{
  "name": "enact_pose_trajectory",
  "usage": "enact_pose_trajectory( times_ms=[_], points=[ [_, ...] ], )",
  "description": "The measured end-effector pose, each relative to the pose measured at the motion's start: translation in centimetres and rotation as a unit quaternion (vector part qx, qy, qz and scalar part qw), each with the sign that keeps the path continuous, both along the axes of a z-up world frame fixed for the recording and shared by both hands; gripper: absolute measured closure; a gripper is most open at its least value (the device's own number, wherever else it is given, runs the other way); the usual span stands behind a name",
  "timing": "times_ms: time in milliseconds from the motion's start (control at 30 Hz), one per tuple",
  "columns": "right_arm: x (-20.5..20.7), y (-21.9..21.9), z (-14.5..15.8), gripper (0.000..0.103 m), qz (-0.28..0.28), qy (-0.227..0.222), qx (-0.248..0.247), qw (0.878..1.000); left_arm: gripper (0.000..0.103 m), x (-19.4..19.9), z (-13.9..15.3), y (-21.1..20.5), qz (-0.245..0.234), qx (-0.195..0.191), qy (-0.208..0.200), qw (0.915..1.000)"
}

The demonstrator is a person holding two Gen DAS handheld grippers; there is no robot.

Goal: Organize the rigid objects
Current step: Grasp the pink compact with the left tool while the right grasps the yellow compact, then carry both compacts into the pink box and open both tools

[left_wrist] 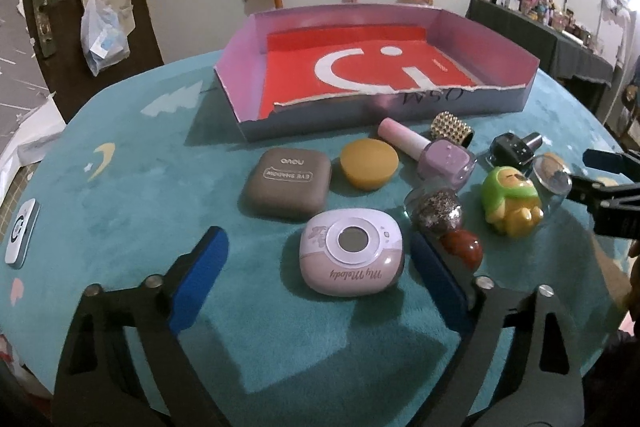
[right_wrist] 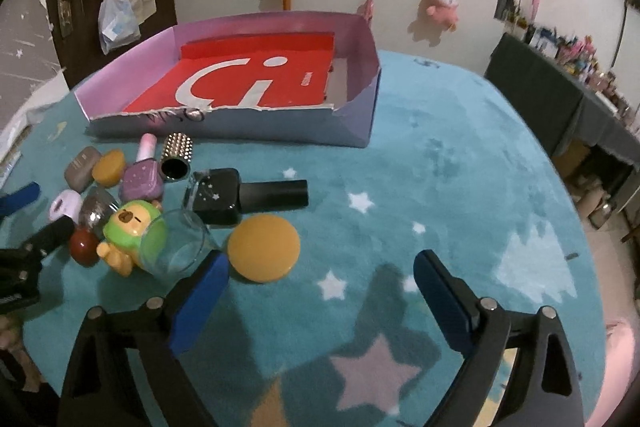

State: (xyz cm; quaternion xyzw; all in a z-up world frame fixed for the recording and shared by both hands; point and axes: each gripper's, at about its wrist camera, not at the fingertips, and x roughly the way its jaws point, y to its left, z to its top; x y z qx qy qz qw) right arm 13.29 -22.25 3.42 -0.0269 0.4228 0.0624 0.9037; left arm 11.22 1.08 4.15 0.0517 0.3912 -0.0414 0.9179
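On the teal worktop [left_wrist: 132, 195], between the spread fingers of my left claw [left_wrist: 320, 279], the pink case [left_wrist: 352, 259] is lying flat, with neither pad touching it; that claw is standing wide open. Just beyond the case the grey compact [left_wrist: 287, 185] and a yellow cap [left_wrist: 370, 164] are sitting side by side, and to their right the lilac polish [left_wrist: 436, 151] is lying on its side with its cap pointing toward the box [left_wrist: 240, 67]. A glitter ball [left_wrist: 438, 213] and a red stone [left_wrist: 464, 249] are crowding the case's right edge, and the green toy [left_wrist: 510, 201] is leaning against a clear glass [left_wrist: 554, 179]. The studded tube [left_wrist: 452, 131] and the black polish [left_wrist: 514, 147] are lying further back, near the box's front wall. The box is sitting at the far side of the worktop, holding only a red sheet [left_wrist: 360, 71]. My right claw [right_wrist: 322, 301] is also gaping open and holding nothing, hovering over bare cloth; its left pad [right_wrist: 200, 303] is sitting just beside a yellow disc [right_wrist: 264, 247] and the glass, though I cannot tell whether it is touching either.
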Motion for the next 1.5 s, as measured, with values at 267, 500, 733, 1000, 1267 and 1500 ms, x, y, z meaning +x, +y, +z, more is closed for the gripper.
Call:
enact_pose_trajectory(
  times_ms=[267,500,733,1000,1267,1500],
  points=[
    [0.4,0.9,-0.1,0.046,0.029,0.003,0.016,0.999,0.049,0.4,-0.5,-0.6,-0.025,-0.015,0.026,0.9993],
    [-0.1,1.5,0.3,0.063,0.052,-0.004,0.02,0.998,0.052,0.1,0.2,-0.6,-0.033,-0.024,0.021,0.9989],
    [-0.2,1.2,0.8,0.063,0.052,-0.009,0.019,0.998,0.052,0.1,0.9,-0.5,-0.033,-0.021,0.013,0.9992],
    [-0.1,1.4,1.5,0.063,0.058,-0.021,0.019,0.998,0.052,0.1,2.1,-0.3,-0.037,-0.018,-0.008,0.9991],
    [2.1,1.7,4.6,0.063,0.068,-0.061,0.017,0.996,0.052,2.6,4.5,0.0,-0.049,-0.014,-0.035,0.9981],
    [6.9,3.2,6.5,0.063,0.098,-0.066,-0.011,0.993,0.052,7.1,5.9,-0.2,-0.063,-0.004,-0.036,0.9973]
  ],
)
